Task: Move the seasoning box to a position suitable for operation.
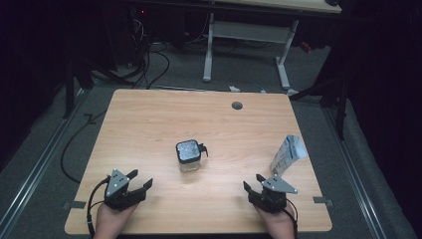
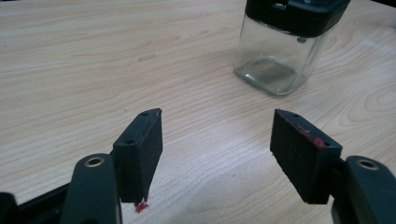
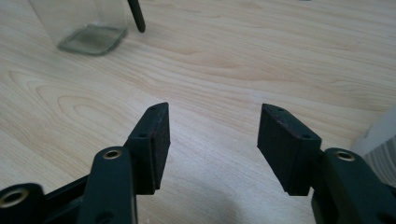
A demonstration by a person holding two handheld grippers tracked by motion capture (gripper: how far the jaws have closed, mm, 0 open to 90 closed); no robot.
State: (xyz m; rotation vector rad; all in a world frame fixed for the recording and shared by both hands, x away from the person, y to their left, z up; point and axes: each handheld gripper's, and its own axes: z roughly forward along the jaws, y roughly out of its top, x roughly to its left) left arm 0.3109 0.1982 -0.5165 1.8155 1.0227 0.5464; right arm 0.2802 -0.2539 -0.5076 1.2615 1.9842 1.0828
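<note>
Left gripper (image 1: 141, 180) open, jar (image 1: 189, 155) ahead, well apart

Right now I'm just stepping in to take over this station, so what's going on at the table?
A person holds a tool in each hand at the near edge of the wooden table. The left tool and the right tool are both open and hold nothing. A clear jar with a black lid stands untouched at mid-table, ahead of both. A small carton stands near the right edge, just beyond the right tool.
</note>
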